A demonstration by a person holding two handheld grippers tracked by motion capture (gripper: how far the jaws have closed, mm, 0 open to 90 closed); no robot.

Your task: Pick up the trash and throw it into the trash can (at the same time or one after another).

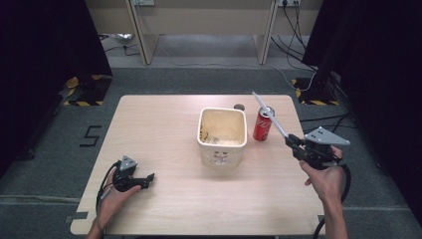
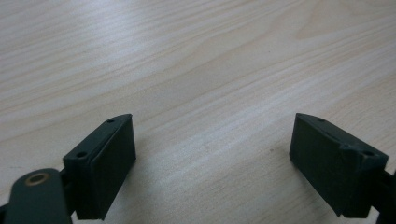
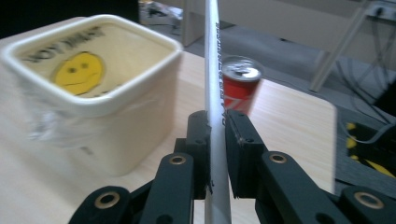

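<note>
A long white wrapped straw (image 1: 268, 112) (image 3: 215, 93) slants up and to the left out of my right gripper (image 1: 291, 143) (image 3: 215, 140), which is shut on it above the table's right side. The straw's far end passes over a red soda can (image 1: 262, 125) (image 3: 239, 86) that stands upright right of a cream square tub (image 1: 222, 135) (image 3: 93, 88) with a yellow smiley inside. My left gripper (image 1: 149, 178) (image 2: 212, 163) rests low at the front left of the wooden table (image 1: 164, 139), open, with bare tabletop between its jaws.
A small dark round object (image 1: 239, 106) lies behind the tub near the table's far edge. Desk legs (image 1: 142, 40) and cables (image 1: 293, 30) stand on the grey floor beyond. Black curtains flank both sides.
</note>
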